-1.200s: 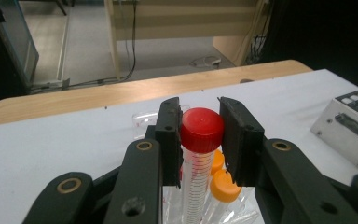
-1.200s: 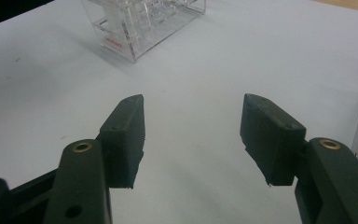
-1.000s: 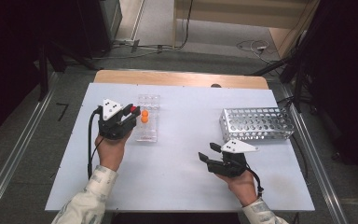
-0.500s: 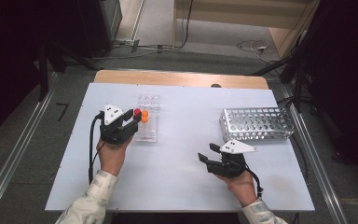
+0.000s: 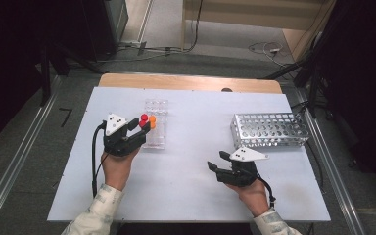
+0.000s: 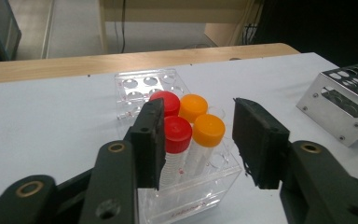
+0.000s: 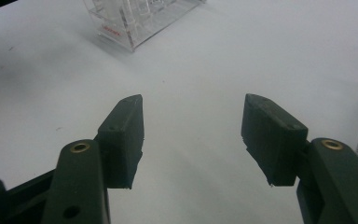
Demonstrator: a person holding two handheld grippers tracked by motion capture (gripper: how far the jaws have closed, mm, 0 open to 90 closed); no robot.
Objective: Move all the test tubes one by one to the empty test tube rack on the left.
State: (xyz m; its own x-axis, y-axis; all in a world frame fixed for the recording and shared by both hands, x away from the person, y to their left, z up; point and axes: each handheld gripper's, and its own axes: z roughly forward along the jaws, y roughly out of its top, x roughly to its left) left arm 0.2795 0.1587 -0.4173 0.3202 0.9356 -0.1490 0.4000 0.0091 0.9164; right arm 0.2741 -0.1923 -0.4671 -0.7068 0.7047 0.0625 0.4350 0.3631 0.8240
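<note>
Both grippers have their jaws spread wide and hold nothing. Left gripper (image 6: 196, 140) sits right at the clear rack (image 6: 200, 186), with its jaws on each side of the near red-capped tube (image 6: 176, 133) and orange-capped tube (image 6: 208, 130). Two more tubes stand behind them. Right gripper (image 5: 220, 166) rests low over the white table (image 5: 186, 196), near the metal rack (image 5: 269, 129)

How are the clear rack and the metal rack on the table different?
The clear rack is see-through plastic; the metal rack is shiny perforated metal. The clear rack holds four capped tubes, two red and two orange; no tubes show in the metal rack. The metal rack looks larger, with many more holes. Both stand on the white table.
</note>
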